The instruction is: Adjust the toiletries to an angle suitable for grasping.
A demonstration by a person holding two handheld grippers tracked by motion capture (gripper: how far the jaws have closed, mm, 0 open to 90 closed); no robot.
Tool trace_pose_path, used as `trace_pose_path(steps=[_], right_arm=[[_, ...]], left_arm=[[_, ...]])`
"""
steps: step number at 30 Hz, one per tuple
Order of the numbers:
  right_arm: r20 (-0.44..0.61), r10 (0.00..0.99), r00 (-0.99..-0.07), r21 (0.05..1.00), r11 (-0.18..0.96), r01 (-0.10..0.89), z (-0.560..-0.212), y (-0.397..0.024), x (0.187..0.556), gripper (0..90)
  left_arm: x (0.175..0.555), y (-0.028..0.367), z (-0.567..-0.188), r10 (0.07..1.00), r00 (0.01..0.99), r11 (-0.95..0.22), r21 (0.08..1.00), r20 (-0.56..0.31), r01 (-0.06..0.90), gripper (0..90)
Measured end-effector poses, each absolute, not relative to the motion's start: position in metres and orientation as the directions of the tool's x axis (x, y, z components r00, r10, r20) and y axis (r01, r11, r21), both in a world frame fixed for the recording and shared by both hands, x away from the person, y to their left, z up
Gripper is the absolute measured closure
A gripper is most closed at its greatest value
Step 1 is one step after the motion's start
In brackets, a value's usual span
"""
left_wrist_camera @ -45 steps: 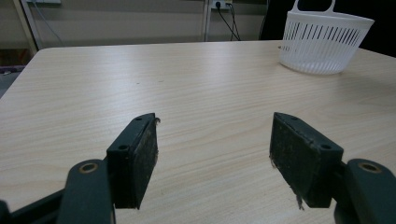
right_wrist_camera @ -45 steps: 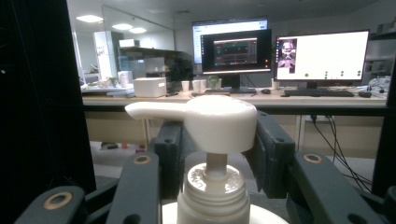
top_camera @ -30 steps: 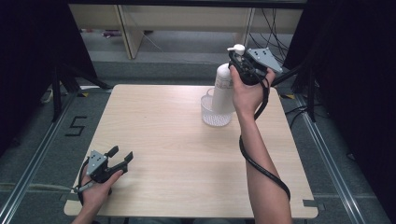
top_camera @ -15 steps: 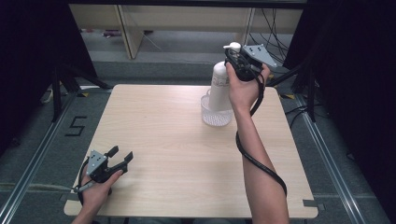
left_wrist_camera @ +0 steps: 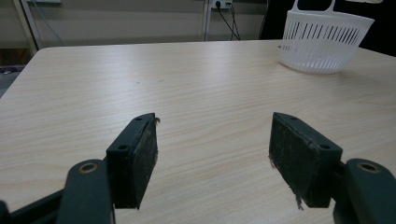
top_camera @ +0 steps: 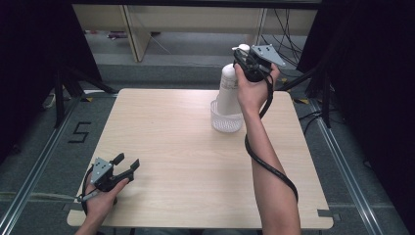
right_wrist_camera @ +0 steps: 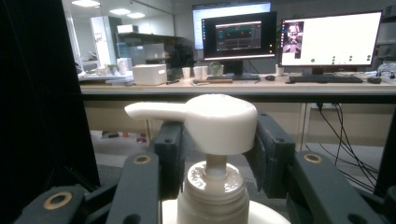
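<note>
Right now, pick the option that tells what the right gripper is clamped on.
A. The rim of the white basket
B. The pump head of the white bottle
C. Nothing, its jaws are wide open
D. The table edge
B: in the right gripper view the right gripper has its jaws closed on either side of the pump head of the white pump bottle, which the high view shows standing in the white basket.

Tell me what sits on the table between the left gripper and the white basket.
Nothing: in the high view only bare wooden table stretches from the left gripper to the white basket.
</note>
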State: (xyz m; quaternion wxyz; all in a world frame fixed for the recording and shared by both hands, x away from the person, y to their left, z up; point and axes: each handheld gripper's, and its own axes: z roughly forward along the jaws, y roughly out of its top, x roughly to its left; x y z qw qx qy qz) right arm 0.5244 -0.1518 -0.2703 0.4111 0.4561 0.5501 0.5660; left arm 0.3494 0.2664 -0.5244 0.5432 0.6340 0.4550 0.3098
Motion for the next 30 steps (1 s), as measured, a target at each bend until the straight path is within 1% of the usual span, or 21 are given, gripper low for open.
trace_pose_path(steps=[3,7,15,30], right_arm=[[0.058,0.97,-0.235,0.998,-0.051,0.038,-0.272,-0.152,0.528,60.1],[0.082,0.969,-0.233,0.996,-0.07,0.057,-0.273,-0.151,0.53,60.1],[0.063,0.974,-0.218,0.997,-0.05,0.061,-0.279,-0.152,0.536,60.1],[0.069,0.976,-0.205,0.994,-0.051,0.092,-0.289,-0.15,0.544,60.1]], left_arm=[[0.349,0.267,-0.524,0.912,0.396,0.009,0.97,-0.108,0.243,32.0],[0.349,0.267,-0.524,0.911,0.397,0.008,0.97,-0.107,0.243,32.0],[0.349,0.267,-0.524,0.911,0.397,0.009,0.97,-0.108,0.244,31.9],[0.35,0.267,-0.524,0.911,0.399,0.009,0.97,-0.108,0.244,31.9]])
